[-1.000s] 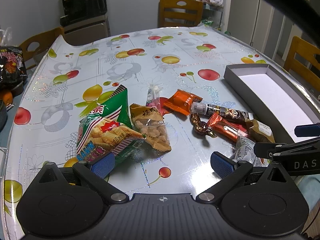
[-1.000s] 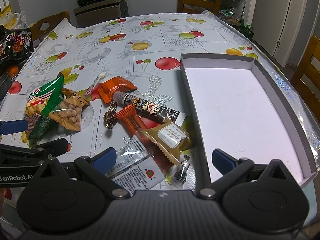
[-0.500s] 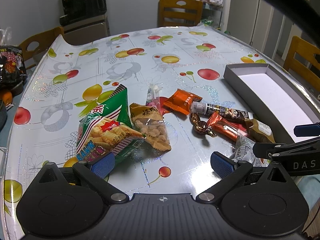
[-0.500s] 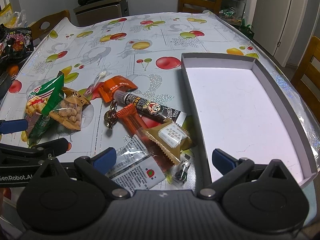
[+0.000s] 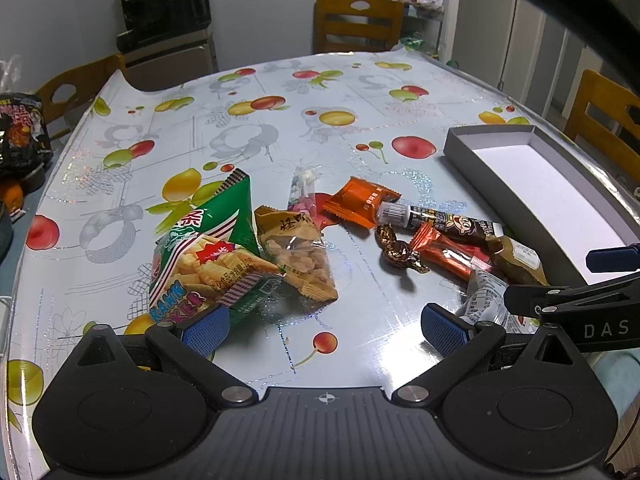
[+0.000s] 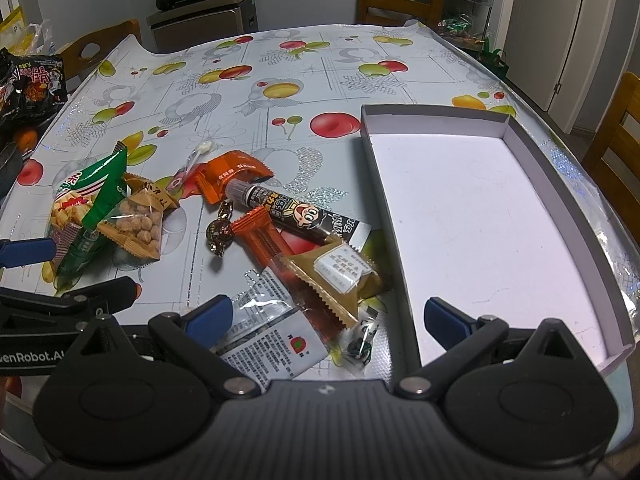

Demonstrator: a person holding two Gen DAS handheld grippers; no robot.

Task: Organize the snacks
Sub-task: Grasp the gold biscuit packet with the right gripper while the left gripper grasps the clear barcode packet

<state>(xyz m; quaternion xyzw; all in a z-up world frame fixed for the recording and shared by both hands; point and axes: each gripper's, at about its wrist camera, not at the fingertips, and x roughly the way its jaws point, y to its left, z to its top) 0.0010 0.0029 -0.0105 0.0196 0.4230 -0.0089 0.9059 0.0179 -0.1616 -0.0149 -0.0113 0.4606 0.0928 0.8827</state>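
Observation:
Snacks lie scattered on the fruit-print tablecloth: a green cracker bag (image 5: 200,256) (image 6: 86,216), a clear bag of nut balls (image 5: 296,252) (image 6: 138,224), an orange packet (image 5: 360,204) (image 6: 232,172), a dark tube (image 5: 444,222) (image 6: 300,216), a foil candy (image 5: 396,250), a tan wafer pack (image 6: 340,272) and a white label pack (image 6: 272,340). An empty grey box (image 6: 480,216) (image 5: 536,176) sits to the right. My left gripper (image 5: 324,324) is open, low before the green bag. My right gripper (image 6: 324,316) is open over the white pack.
Wooden chairs (image 5: 356,24) stand around the table, one at the right edge (image 6: 620,148). A black noodle bag (image 6: 32,84) sits at the far left. A dark appliance (image 5: 164,4) stands on a cabinet behind the table.

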